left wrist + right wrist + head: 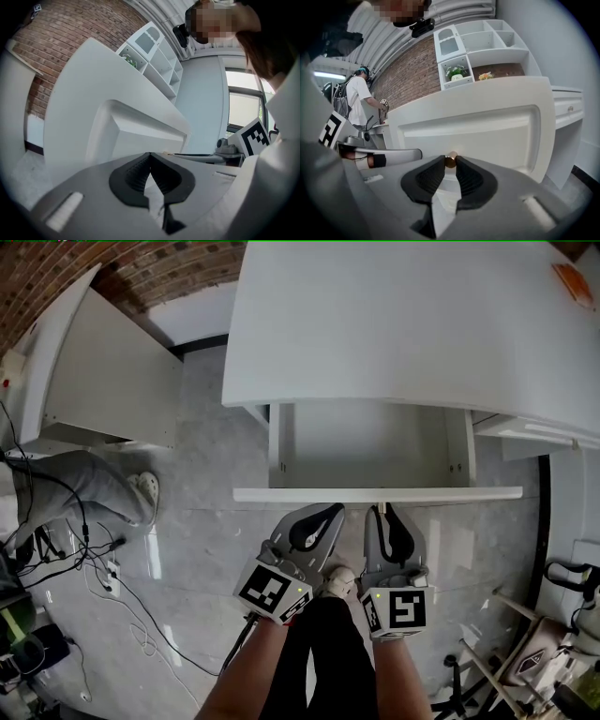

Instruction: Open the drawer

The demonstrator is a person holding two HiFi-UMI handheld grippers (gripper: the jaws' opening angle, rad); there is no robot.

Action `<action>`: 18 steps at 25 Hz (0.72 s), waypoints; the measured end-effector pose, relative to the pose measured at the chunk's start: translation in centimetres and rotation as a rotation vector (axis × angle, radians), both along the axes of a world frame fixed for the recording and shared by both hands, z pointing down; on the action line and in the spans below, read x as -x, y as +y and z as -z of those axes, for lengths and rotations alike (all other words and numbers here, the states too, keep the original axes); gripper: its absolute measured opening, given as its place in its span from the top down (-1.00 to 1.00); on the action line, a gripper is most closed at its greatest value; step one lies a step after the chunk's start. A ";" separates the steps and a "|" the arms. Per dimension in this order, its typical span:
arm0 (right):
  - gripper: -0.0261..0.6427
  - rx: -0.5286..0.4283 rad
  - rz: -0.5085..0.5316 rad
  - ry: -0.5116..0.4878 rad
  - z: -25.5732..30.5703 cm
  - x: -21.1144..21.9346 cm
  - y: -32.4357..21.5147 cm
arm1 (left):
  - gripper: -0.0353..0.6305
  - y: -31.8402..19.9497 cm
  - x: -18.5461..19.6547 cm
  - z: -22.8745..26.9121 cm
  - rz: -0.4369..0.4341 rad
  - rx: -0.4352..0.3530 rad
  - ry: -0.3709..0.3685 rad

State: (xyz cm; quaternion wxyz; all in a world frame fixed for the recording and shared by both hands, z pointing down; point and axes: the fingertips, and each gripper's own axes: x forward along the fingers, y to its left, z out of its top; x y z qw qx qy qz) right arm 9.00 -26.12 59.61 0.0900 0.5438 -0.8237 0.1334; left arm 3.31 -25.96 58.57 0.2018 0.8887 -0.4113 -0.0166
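Observation:
The white drawer (281, 494) stands pulled out from under the white desk top (403, 324), its inside bare. My right gripper (383, 514) reaches the middle of the drawer front (487, 136). In the right gripper view my right gripper (450, 162) has its black pads pinched on a small brass knob (450, 160). My left gripper (325, 516) sits just to the left of it, short of the drawer front. In the left gripper view the tips of my left gripper (150, 156) meet with nothing between them.
A second white cabinet (103, 371) stands at the left by a brick wall. Cables (94, 559) and a person's shoe (146, 489) lie on the grey floor at the left. Chair parts (553, 643) crowd the lower right. A person (358, 101) stands far off.

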 end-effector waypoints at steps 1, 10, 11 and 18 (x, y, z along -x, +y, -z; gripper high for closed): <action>0.71 0.001 0.002 0.002 0.0 0.0 0.3 | 0.88 0.3 0.1 0.1 0.002 0.001 -0.001; 0.71 0.009 0.032 0.032 -0.1 0.2 3.4 | 0.88 3.4 -0.1 0.8 0.020 0.012 -0.012; 0.71 0.012 0.032 0.035 -0.1 0.1 3.8 | 0.88 3.7 -0.2 0.8 0.016 0.013 -0.017; 0.71 0.012 0.039 0.040 0.0 -0.1 5.7 | 0.88 5.3 -0.5 1.0 -0.016 0.016 -0.034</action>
